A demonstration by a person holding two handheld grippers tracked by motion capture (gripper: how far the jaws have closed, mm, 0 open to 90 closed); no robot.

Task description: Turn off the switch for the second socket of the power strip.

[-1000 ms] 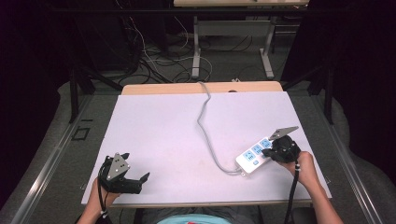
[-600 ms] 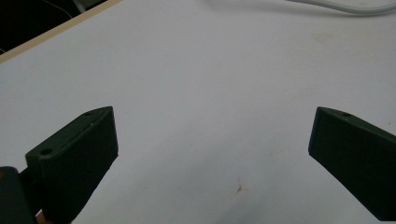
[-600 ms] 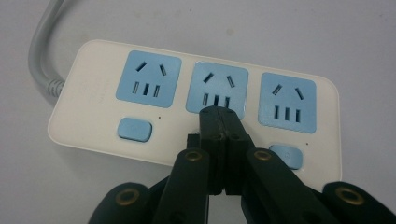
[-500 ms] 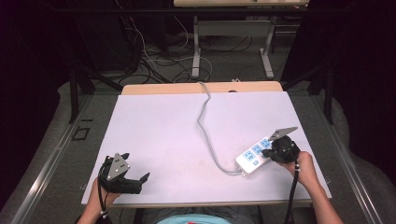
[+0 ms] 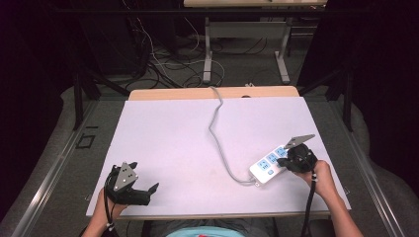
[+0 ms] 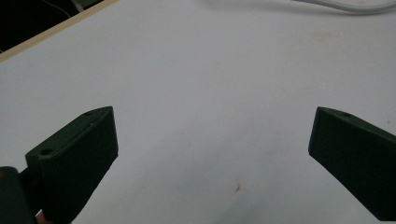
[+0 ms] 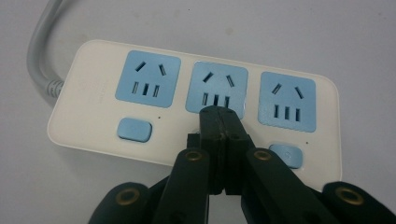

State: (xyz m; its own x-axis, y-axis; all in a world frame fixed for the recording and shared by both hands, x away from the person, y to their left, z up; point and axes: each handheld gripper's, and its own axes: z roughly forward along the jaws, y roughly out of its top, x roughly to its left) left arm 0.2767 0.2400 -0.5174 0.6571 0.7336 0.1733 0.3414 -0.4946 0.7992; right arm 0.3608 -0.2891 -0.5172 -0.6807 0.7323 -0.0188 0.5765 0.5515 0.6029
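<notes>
While I sit at the near edge of the table (image 5: pixel 163 143), my left tongs (image 5: pixel 141 193) rest at about seven o'clock, down by my tummy. Their jaws are spread wide with nothing between them, just bare white table.

My right tongs (image 7: pixel 219 116) are over at about four o'clock. Their jaws are pressed tight together, pinching nothing. The tip sits on the power strip (image 7: pixel 187 100), right where the middle switch should be, between the left blue switch (image 7: pixel 135 129) and the right one (image 7: pixel 286 154). I think I am poking that switch.

I guess the strip is hard plastic, light and a bit slippery, so it may slide when pushed. I would grab it across its long sides.

Farther off, its grey cord (image 5: pixel 216 133) bends away toward twelve o'clock and drops off the far edge. It looks soft and floppy.
</notes>
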